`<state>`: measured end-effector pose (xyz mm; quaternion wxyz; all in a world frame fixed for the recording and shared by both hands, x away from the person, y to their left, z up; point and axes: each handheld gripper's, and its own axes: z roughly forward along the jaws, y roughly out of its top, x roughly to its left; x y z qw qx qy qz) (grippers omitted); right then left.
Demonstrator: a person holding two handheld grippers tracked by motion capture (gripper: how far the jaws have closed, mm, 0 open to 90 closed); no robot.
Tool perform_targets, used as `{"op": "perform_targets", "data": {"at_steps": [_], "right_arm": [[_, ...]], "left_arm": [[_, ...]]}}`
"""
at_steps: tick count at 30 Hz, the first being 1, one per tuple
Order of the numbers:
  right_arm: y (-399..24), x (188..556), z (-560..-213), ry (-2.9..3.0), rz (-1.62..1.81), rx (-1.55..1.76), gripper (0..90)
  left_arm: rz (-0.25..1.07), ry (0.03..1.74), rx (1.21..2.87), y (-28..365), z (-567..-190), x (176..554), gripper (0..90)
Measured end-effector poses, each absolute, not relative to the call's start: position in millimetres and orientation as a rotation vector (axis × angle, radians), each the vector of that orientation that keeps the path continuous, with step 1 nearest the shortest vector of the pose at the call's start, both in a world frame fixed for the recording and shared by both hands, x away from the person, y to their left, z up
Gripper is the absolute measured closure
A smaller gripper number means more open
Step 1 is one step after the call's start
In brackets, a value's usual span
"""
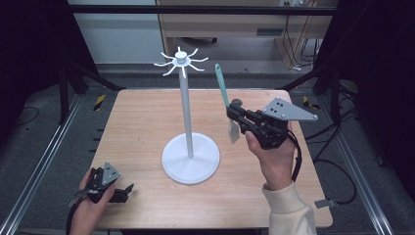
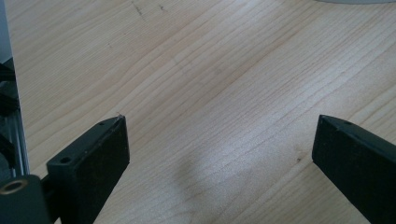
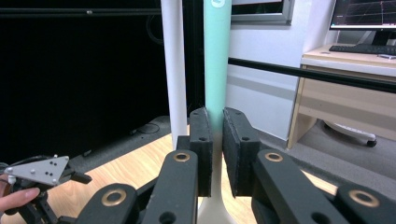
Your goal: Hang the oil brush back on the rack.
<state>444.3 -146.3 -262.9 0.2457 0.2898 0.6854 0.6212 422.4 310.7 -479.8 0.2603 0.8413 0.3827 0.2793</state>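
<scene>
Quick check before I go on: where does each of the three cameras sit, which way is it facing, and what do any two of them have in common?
High view: above the person's side, looking forward and down on the table; both forearms, left gripper and right gripper show.
Left gripper view: rides the left gripper, facing down at bare wood between its open fingers.
Right gripper view: rides the right gripper, facing level past the white stand; its fingers clamp the green-handled spatula.
Shared: high and right gripper views both show stand, spatula and left gripper.
</scene>
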Motion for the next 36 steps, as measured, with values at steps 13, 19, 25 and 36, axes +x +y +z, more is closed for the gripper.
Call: {"op": "perform_targets", "data": {"at_steps": [13,19,25,36], "right_arm": [[-140.4,443.0,-257.0,1.864,1.730,0.762,82.8],[-135.5,441.6,-256.7,1.881,1.732,0.741,82.8],[-132.5,442.2,-257.5,1.898,1.728,0.732,82.7],[-126.7,445.4,-258.7,1.928,1.720,0.728,82.7]], "left_arm": [[0.756,1.036,2.273,310.9,-479.8,422.5,3.6],[0.755,1.039,2.269,310.8,-480.0,422.5,3.6],[0.755,1.040,2.268,311.0,-480.0,422.5,3.6],[0.752,1.037,2.272,310.6,-480.2,422.7,3.6]]}}
